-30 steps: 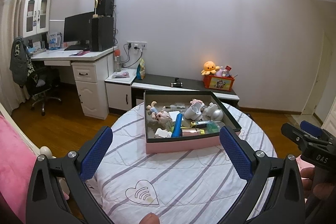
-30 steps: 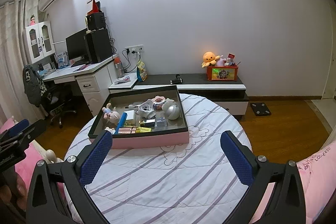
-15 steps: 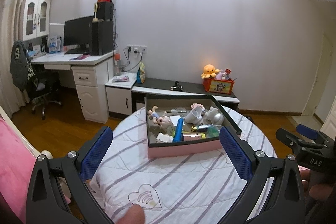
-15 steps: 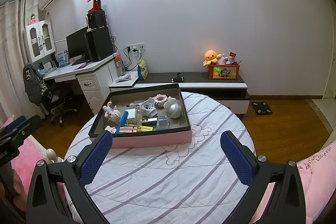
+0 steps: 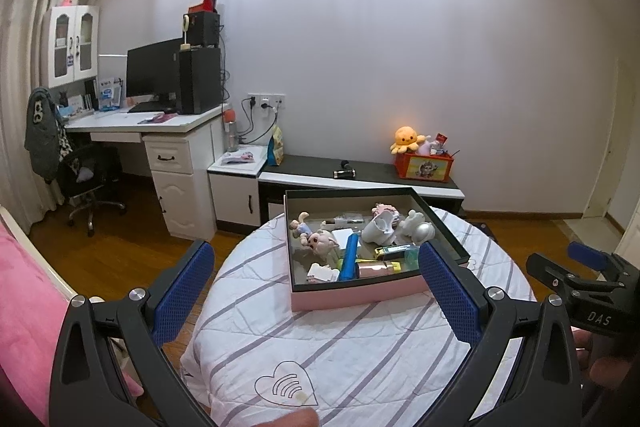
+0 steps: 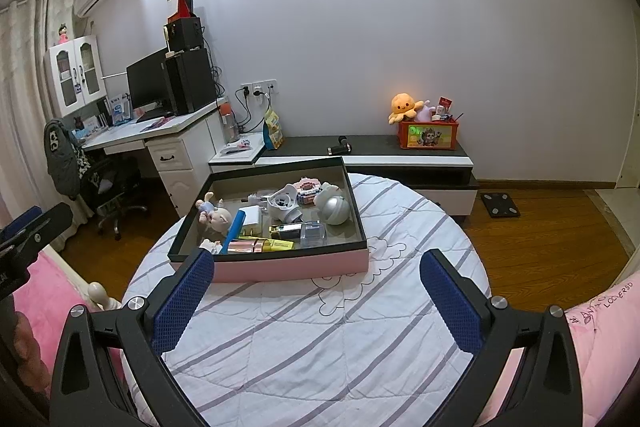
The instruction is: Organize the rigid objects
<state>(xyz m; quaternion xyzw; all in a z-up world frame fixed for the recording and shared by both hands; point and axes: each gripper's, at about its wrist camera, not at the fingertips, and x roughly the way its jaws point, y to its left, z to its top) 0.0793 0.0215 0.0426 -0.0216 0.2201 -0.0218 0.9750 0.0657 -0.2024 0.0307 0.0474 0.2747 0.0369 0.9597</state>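
Observation:
A pink box with a dark rim sits on the round table under a striped white cloth. In it lie several small items: a silver ball, a blue stick, a doll, a white cup. My left gripper is open and empty, held back from the box's near side. My right gripper is open and empty, also short of the box. Each gripper shows at the edge of the other's view.
A white desk with monitor and an office chair stand at the left. A low dark bench along the wall carries an orange toy box. Pink bedding lies beside the table. A scale lies on the wood floor.
Both grippers have drawn slightly up and back; the box sits a little farther off in both views. Jaws stay open. Nothing in the box has moved.

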